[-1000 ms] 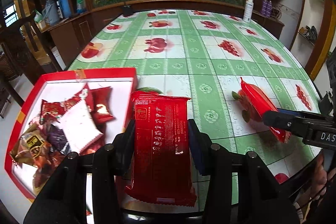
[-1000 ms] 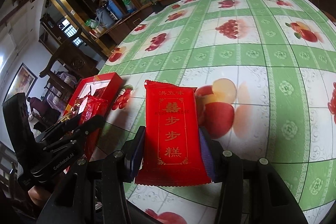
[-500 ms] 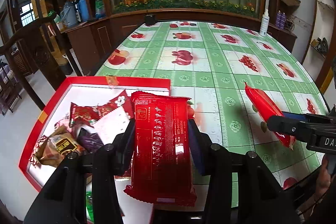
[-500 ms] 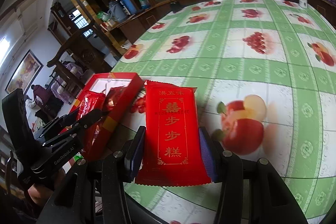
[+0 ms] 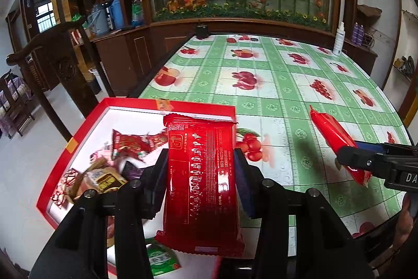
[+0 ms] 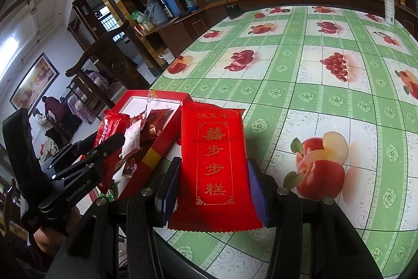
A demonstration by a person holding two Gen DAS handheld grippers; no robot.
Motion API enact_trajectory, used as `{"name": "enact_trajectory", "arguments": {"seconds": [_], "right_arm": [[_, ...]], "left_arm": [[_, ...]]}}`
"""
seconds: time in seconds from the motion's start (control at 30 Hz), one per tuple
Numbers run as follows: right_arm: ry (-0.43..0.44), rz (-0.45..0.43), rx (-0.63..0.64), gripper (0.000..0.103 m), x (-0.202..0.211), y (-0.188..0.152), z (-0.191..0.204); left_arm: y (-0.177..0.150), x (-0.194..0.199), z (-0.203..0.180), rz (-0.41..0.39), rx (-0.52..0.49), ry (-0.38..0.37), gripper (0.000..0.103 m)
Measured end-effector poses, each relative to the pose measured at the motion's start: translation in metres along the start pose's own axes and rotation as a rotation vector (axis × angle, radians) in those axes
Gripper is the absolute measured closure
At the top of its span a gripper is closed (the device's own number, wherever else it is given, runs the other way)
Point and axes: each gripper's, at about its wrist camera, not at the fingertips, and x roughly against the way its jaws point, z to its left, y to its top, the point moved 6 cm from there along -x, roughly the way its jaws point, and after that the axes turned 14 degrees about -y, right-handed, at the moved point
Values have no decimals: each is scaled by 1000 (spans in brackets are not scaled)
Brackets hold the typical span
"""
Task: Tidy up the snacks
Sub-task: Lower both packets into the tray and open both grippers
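My left gripper (image 5: 199,169) is shut on a dark red snack pack (image 5: 202,174), back side up, held above the right part of the red box (image 5: 167,105). The box holds several wrapped snacks (image 5: 130,144). My right gripper (image 6: 213,182) is shut on a bright red snack pack with gold characters (image 6: 214,161), held over the table just right of the box (image 6: 159,148). In the left wrist view this pack (image 5: 337,140) shows edge-on at the right. In the right wrist view the left gripper (image 6: 104,148) and its pack (image 6: 109,130) hang over the box.
The table has a green and white fruit-print cloth (image 5: 274,85). A white spray bottle (image 5: 338,39) stands at the far right edge, a small dark object (image 5: 202,32) at the far edge. A wooden chair (image 5: 60,62) stands left of the table, beyond the box.
Both grippers have moved left and risen with their packs. My left pack went from right of the box to above it. My right pack has come close to the box's right edge.
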Motion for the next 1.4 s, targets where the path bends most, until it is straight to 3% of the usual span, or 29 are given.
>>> {"name": "enact_trajectory", "arguments": {"seconds": [0.3, 0.53, 0.87, 1.1, 1.4], "right_arm": [[24, -15, 37, 53, 2, 8, 14], [68, -32, 108, 53, 2, 17, 50], [167, -40, 238, 53, -11, 30, 135], [202, -19, 282, 53, -34, 19, 175], [86, -68, 337, 53, -67, 7, 192]], "left_arm": [[-1, 25, 58, -40, 61, 142, 58], [1, 43, 107, -78, 118, 268, 58], [-2, 44, 117, -82, 124, 279, 58], [-7, 41, 123, -67, 134, 281, 58], [-13, 29, 134, -40, 143, 307, 58]]}}
